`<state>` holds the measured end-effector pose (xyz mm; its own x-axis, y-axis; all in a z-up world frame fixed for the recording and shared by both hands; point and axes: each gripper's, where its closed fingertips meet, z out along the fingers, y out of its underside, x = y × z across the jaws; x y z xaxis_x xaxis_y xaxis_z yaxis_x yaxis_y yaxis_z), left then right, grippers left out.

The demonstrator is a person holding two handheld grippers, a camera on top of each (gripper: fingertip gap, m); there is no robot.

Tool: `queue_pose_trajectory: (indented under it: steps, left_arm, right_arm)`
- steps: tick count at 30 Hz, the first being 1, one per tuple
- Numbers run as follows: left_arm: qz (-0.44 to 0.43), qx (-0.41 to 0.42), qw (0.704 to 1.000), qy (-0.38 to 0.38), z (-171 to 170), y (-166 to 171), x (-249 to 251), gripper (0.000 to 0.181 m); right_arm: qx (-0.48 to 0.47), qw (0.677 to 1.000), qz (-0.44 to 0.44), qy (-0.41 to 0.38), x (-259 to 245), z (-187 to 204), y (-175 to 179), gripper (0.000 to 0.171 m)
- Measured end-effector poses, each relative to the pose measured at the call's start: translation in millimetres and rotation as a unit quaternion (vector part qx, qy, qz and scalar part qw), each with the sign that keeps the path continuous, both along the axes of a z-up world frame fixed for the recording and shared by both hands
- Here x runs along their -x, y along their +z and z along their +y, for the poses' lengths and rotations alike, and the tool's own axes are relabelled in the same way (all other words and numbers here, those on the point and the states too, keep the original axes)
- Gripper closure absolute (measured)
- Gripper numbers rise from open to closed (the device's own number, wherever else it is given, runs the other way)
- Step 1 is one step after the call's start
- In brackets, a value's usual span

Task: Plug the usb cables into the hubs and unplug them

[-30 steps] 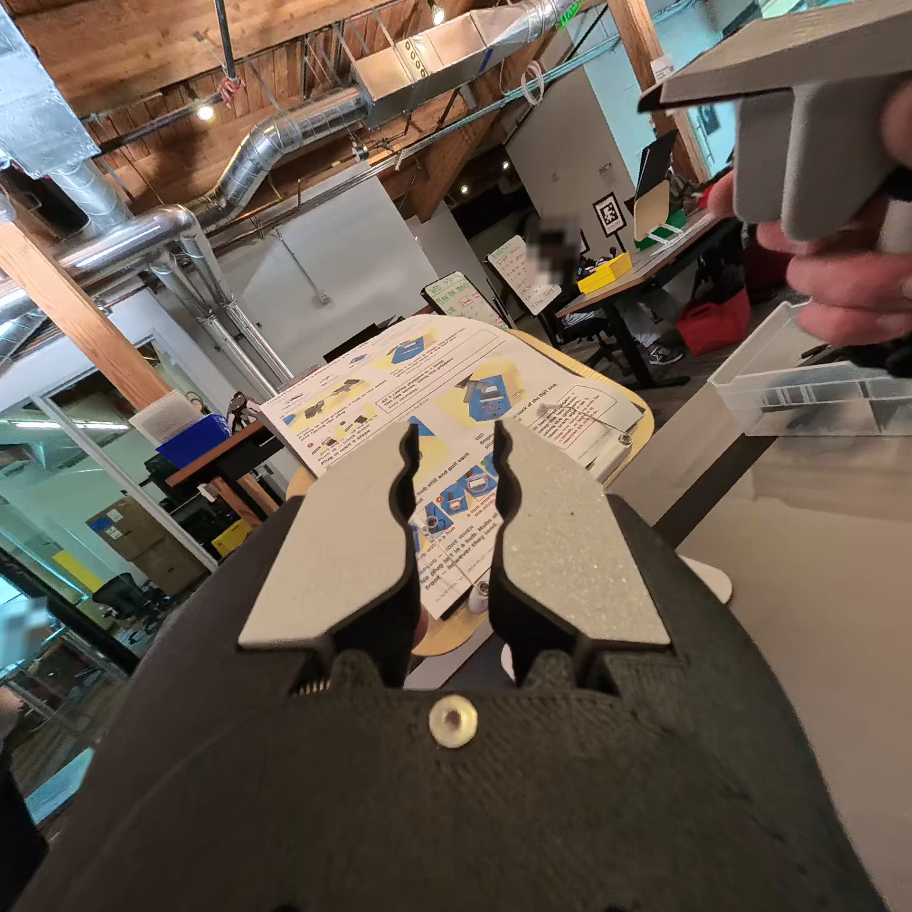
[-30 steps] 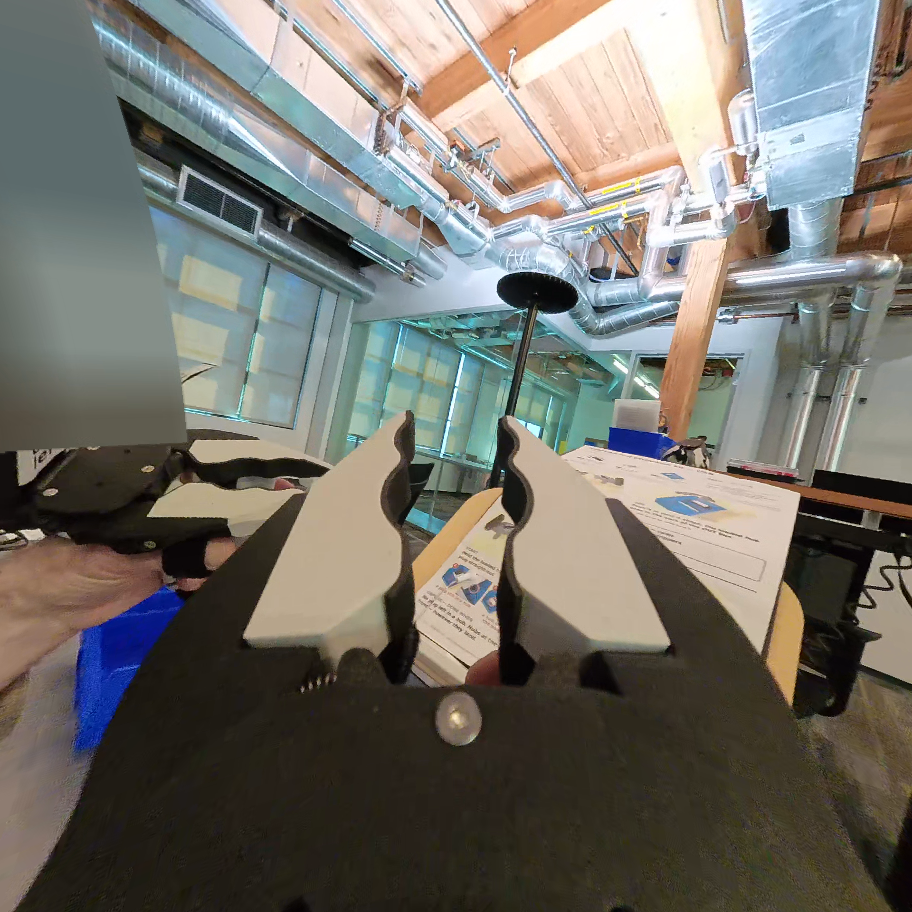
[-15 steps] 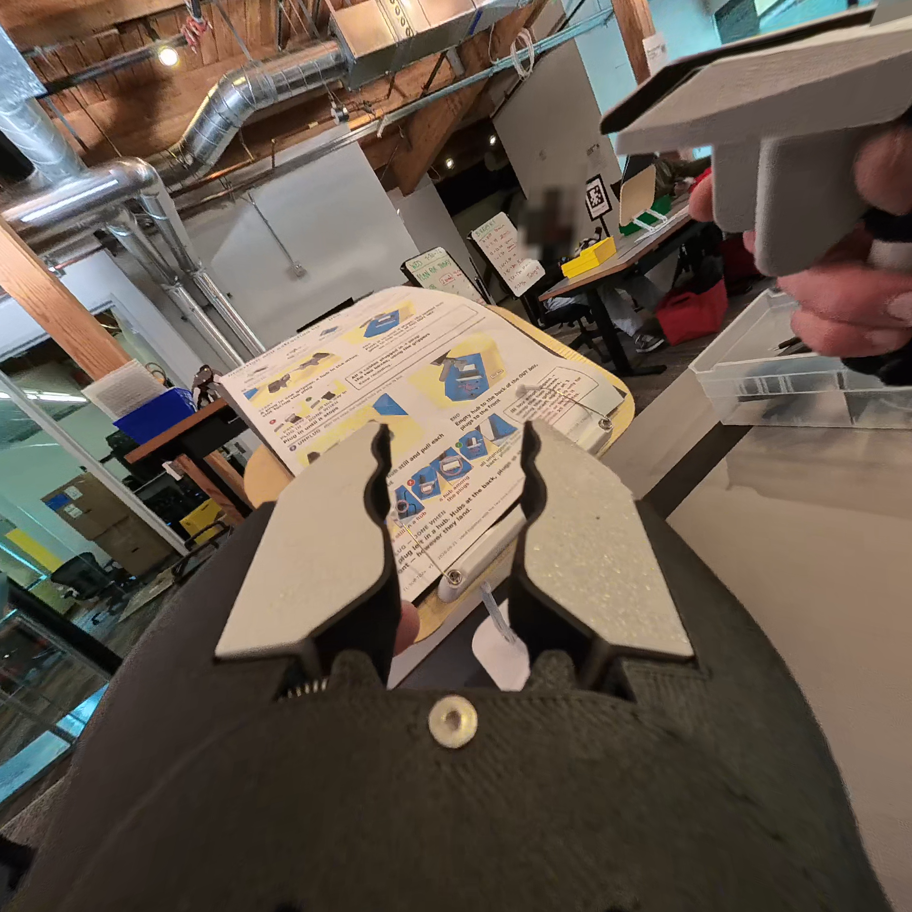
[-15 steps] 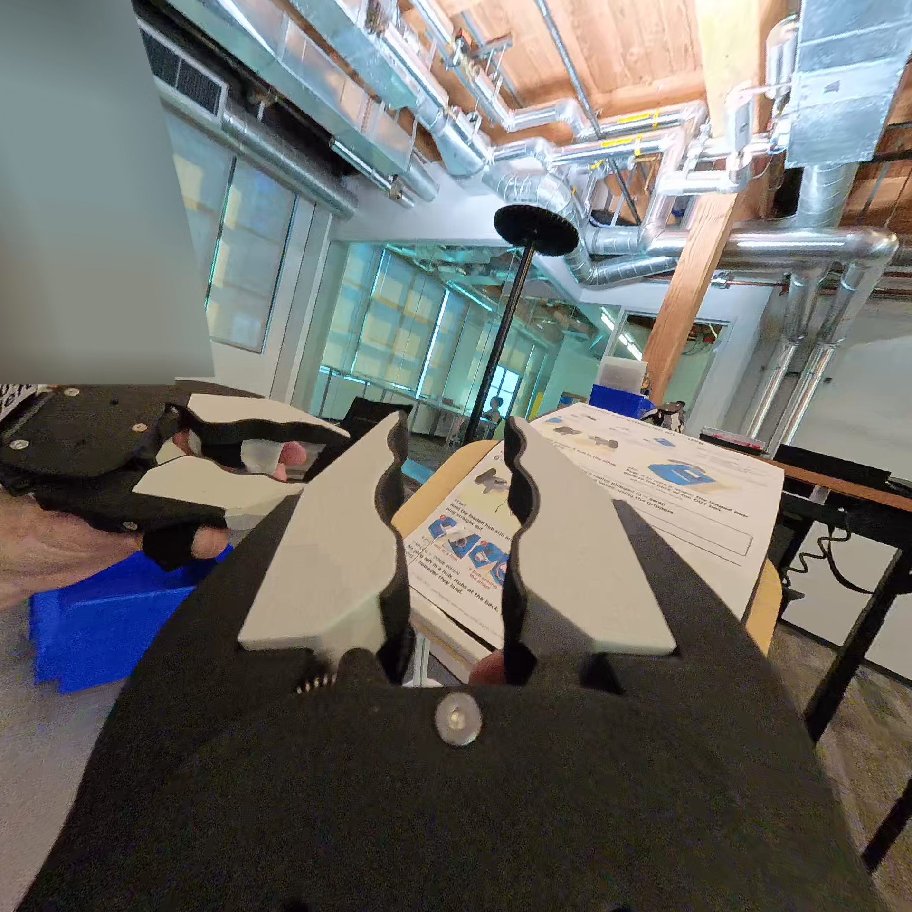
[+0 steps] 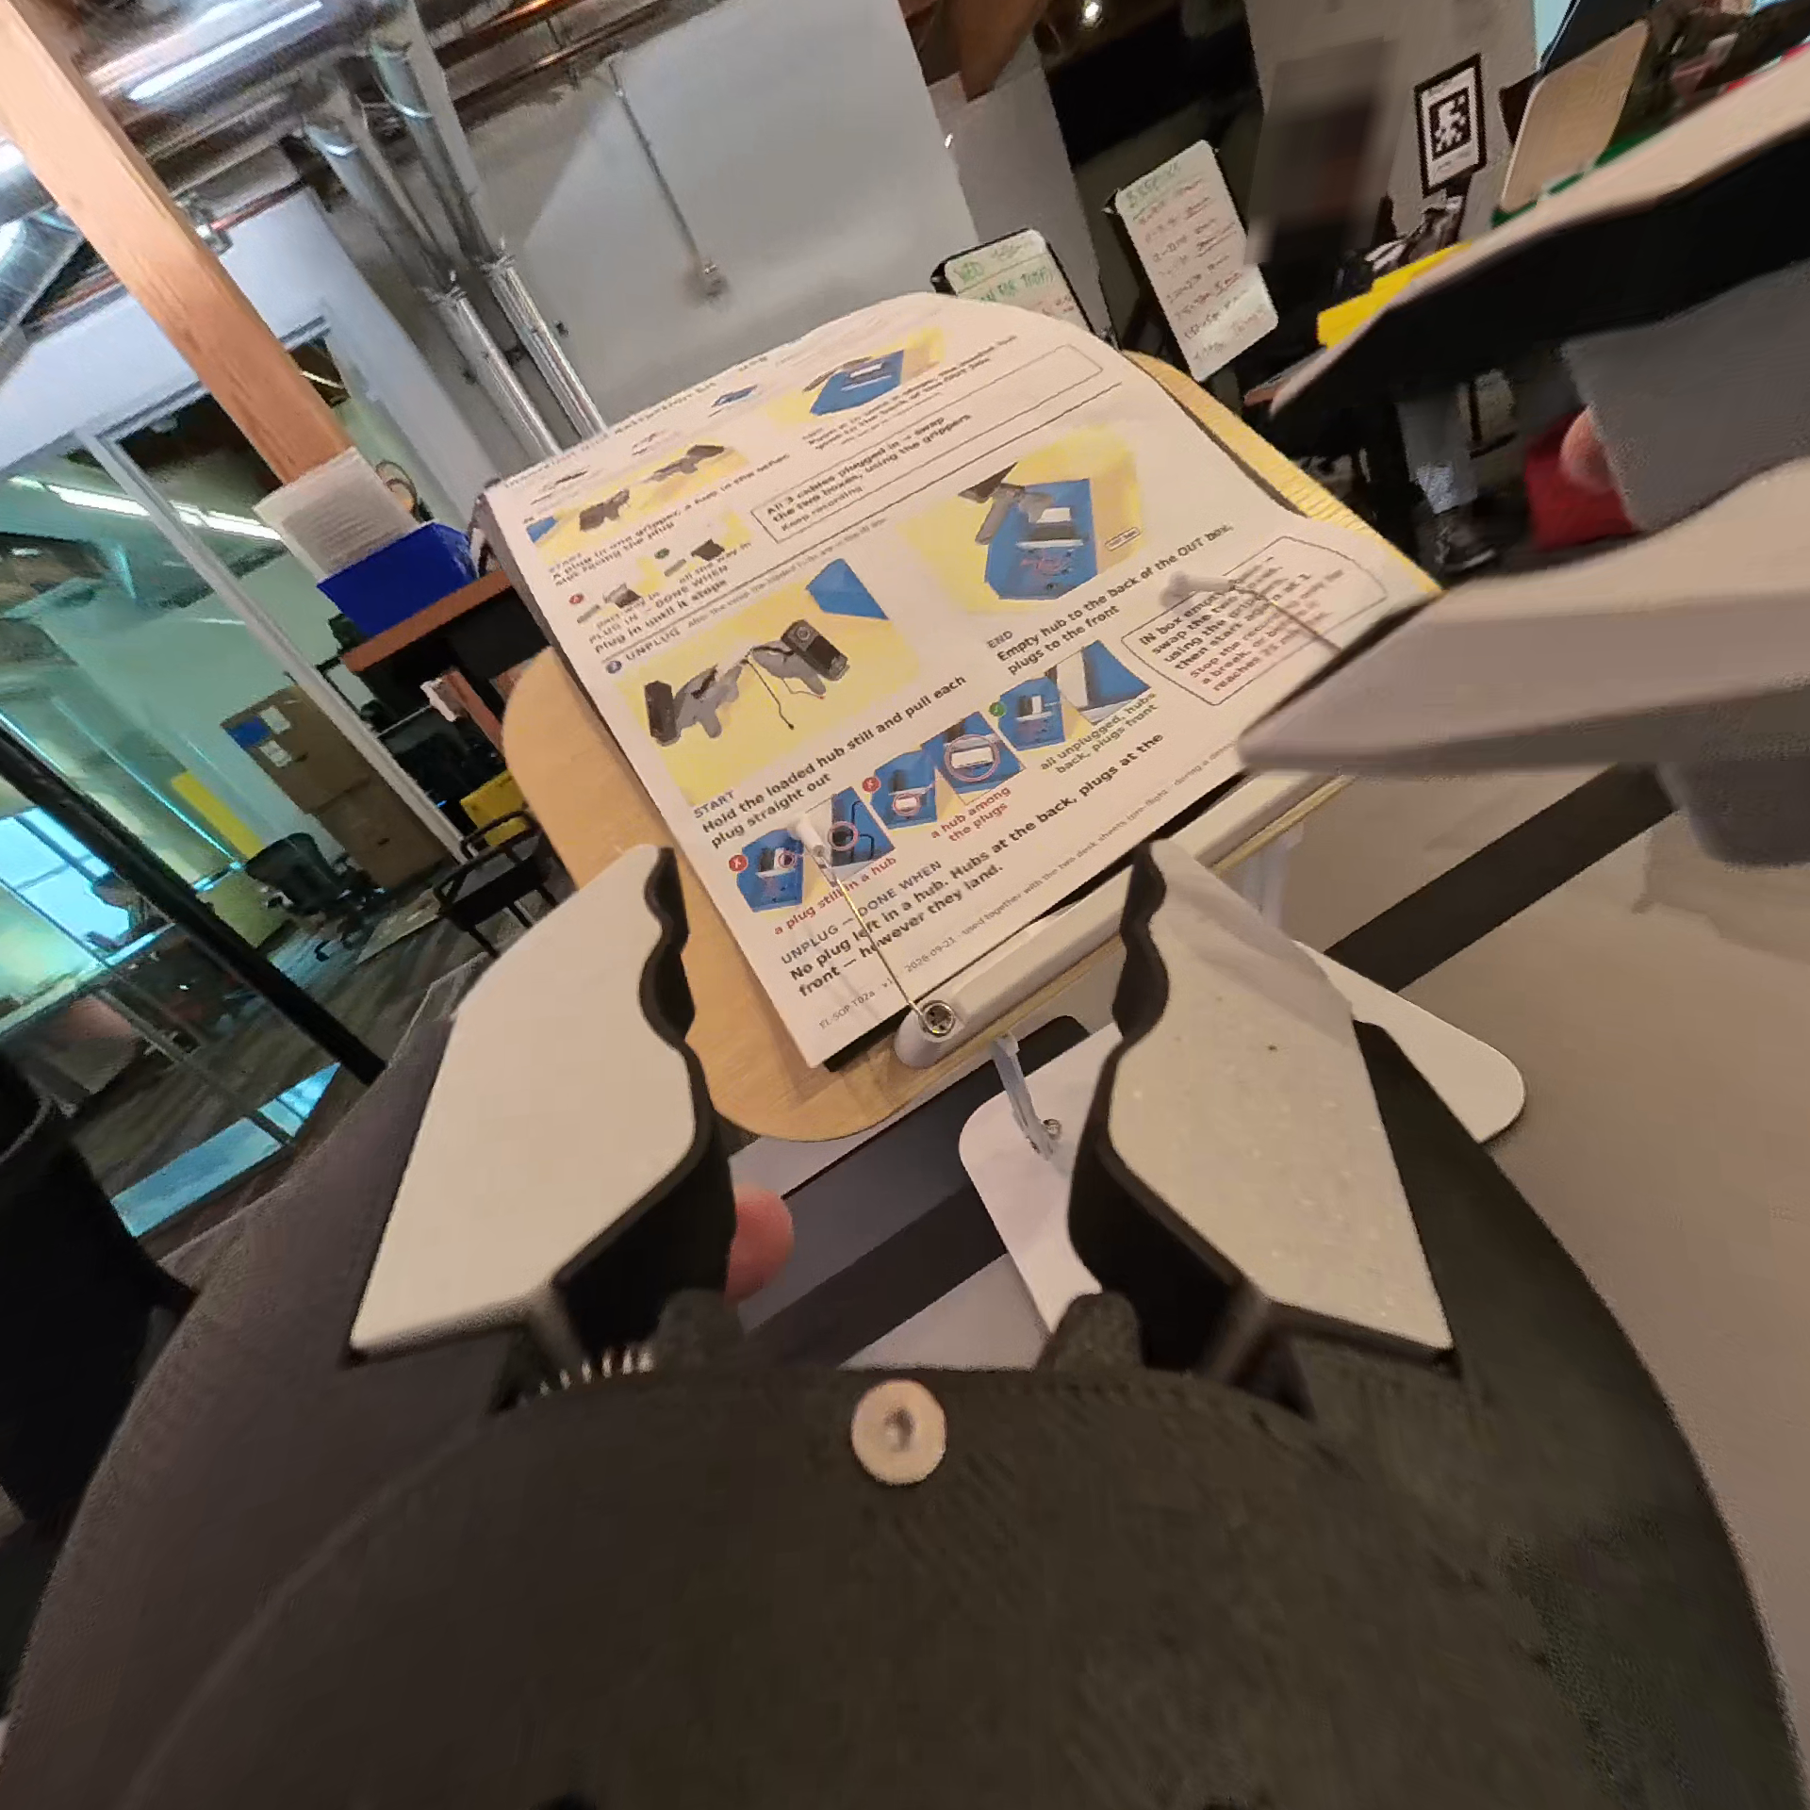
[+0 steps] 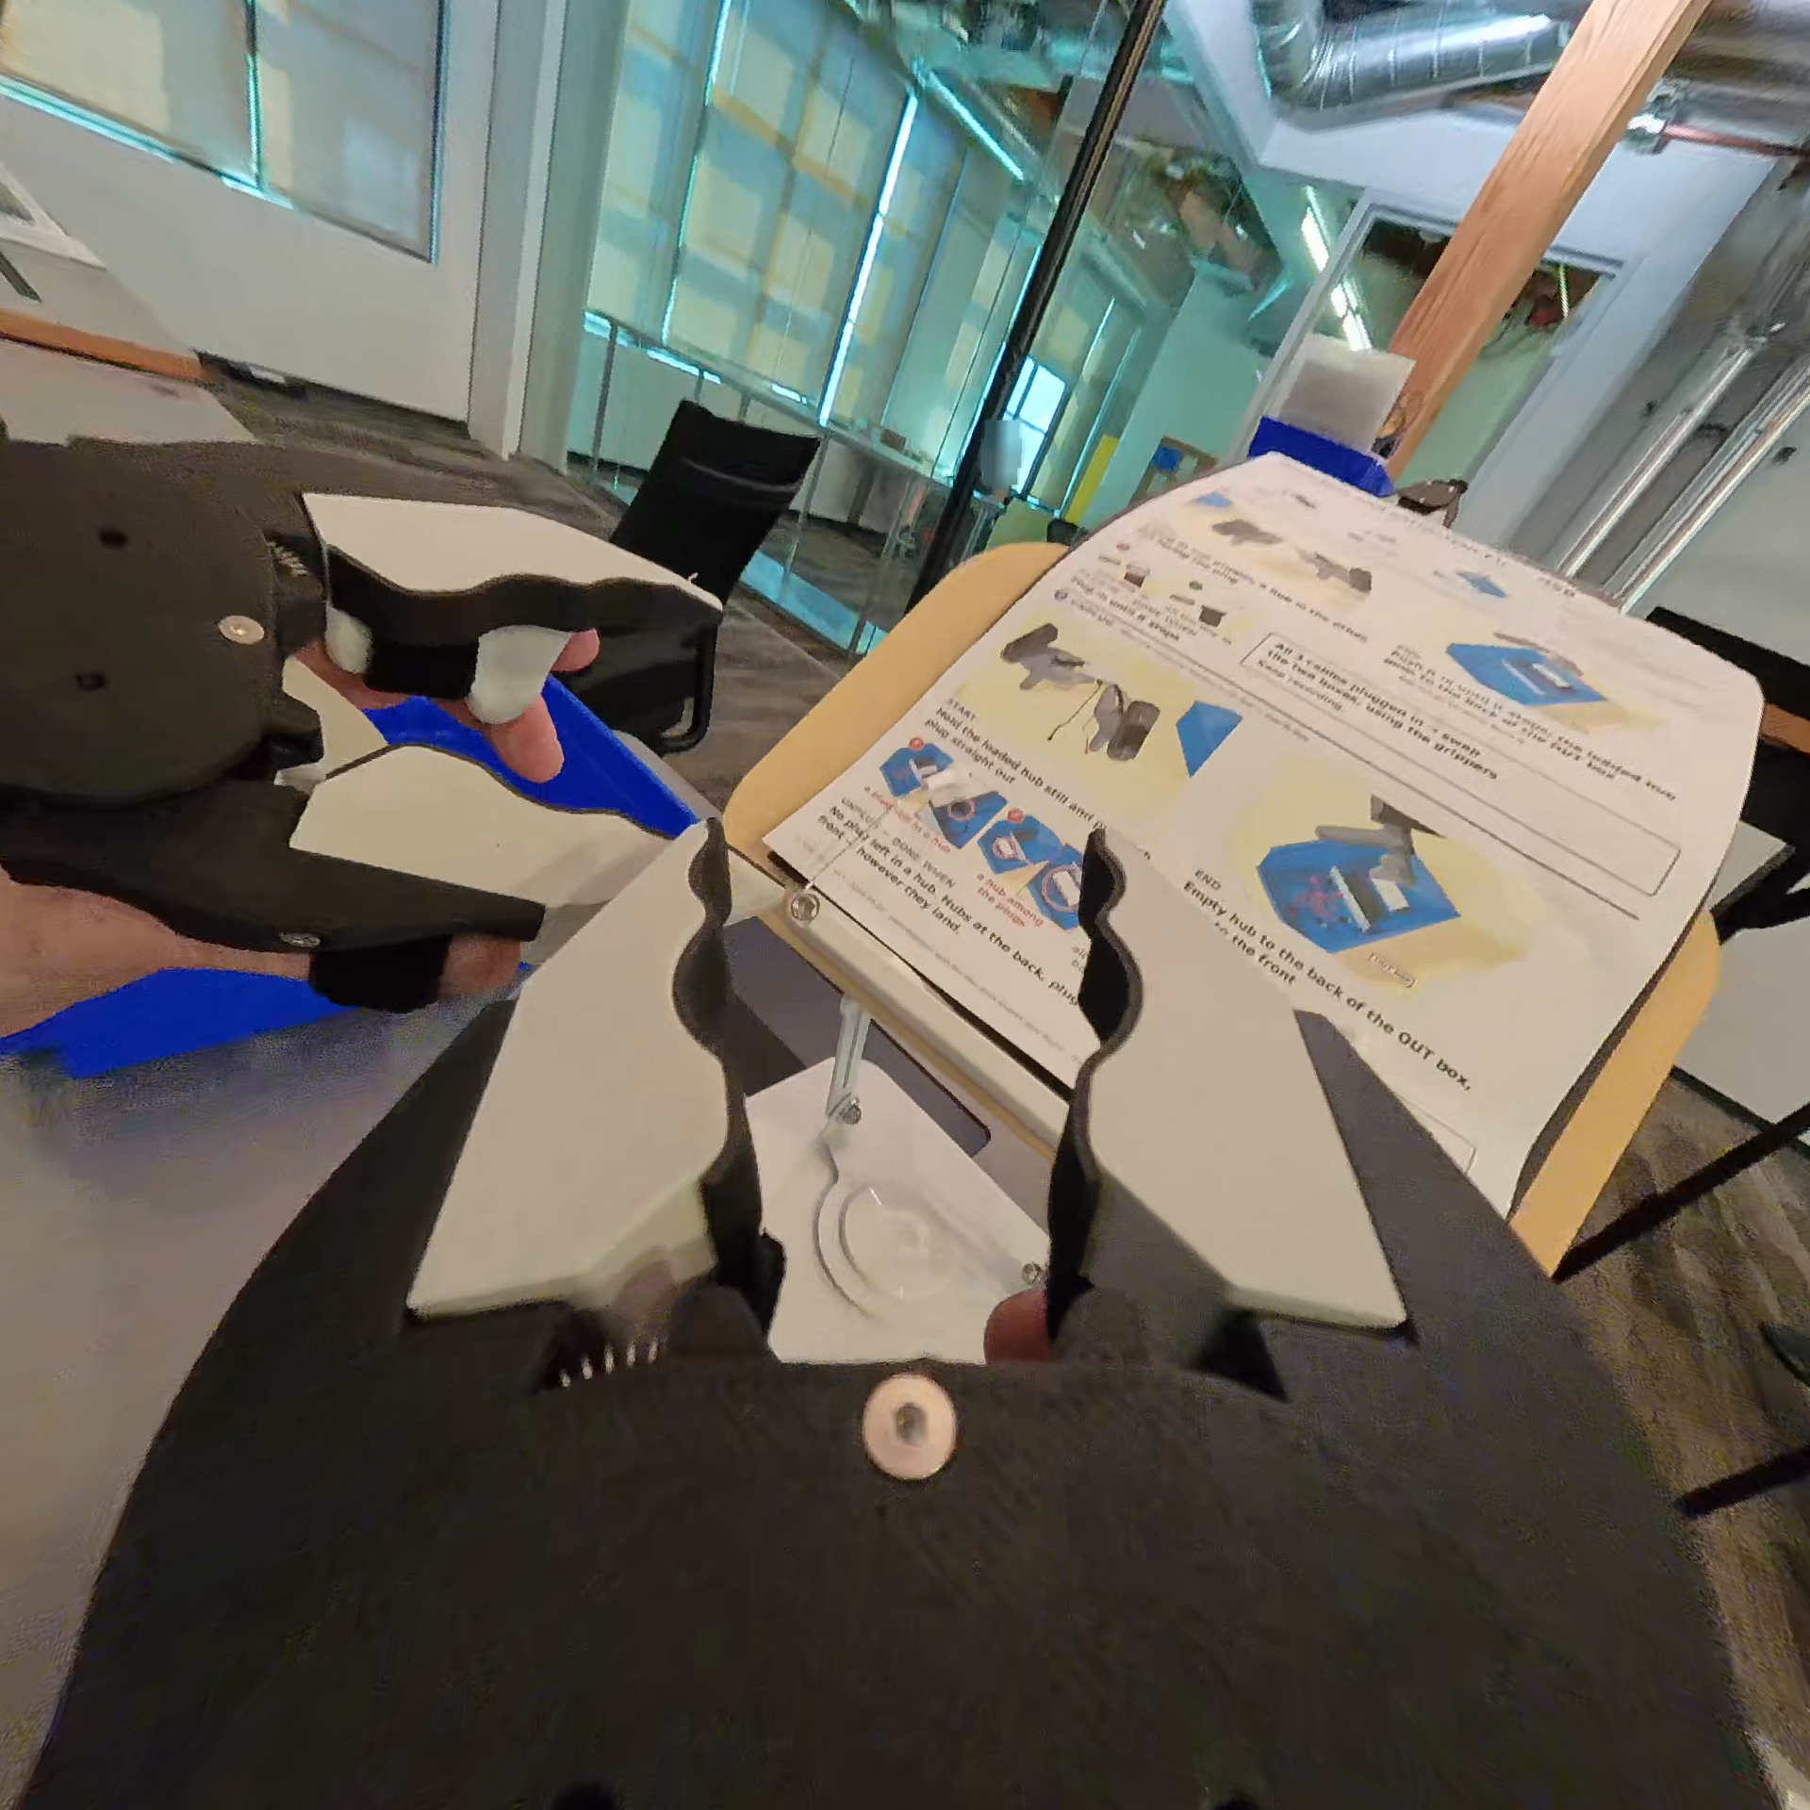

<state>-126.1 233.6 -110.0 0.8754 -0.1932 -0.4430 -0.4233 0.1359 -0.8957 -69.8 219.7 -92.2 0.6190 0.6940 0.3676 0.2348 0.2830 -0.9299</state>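
My left gripper (image 5: 896, 989) is held up off the surface (image 5: 1616, 1126) with its fingers (image 5: 548, 1126) spread wide, nothing between them. Through the gap I see a printed instruction sheet (image 5: 940, 637) propped on a tilted wooden board (image 5: 588, 784), which sits on a white stand with a flat base plate (image 5: 1019, 1214). A thin wire clip holds the bottom edge of the sheet. One of my fingertips shows just under the left finger, at the trigger.

My right gripper (image 6: 896, 921) is also spread wide and holds nothing. It points at the same sheet (image 6: 1371, 764) and board (image 6: 881, 686) from the other side, and the white base plate (image 6: 881, 1224) lies right between its fingers (image 6: 588, 1097). In the right wrist view my left gripper (image 6: 548, 705) shows off to the left, gripped in my hand (image 6: 490, 705), with a blue bin (image 6: 588, 744) behind and below it on the surface (image 6: 196, 1224).

In the left wrist view my right gripper (image 5: 1528, 607) crosses the upper right corner, blurred and close to the lens.

I cannot see any usb cables or hubs in either view, so I cannot tell where they lie. Whether the blue bin holds them is hidden by my left gripper.

Behind the board there are glass walls, a wooden post (image 6: 1528, 225), other desks and a black chair (image 6: 705, 509).
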Motion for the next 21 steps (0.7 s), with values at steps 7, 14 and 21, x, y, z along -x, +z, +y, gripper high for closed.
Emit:
queue_pose_trajectory:
  steps: [7, 14, 21]
  left_arm:
    - [-0.035, 0.050, 0.998, 0.012, 15.2, -27.1, -1.4, 0.086]
    - [-0.067, 0.092, 0.993, 0.022, 25.0, -46.8, 2.3, 0.078]
    - [-0.073, 0.123, 0.989, 0.035, 33.8, -67.0, 8.3, 0.076]
  right_arm:
    - [0.051, 0.998, -0.021, -0.021, 3.0, 23.6, -33.4, 0.097]
    - [0.093, 0.995, -0.023, -0.041, -6.3, 41.2, -54.0, 0.091]
    - [0.138, 0.987, -0.044, -0.063, -10.9, 56.5, -82.3, 0.086]
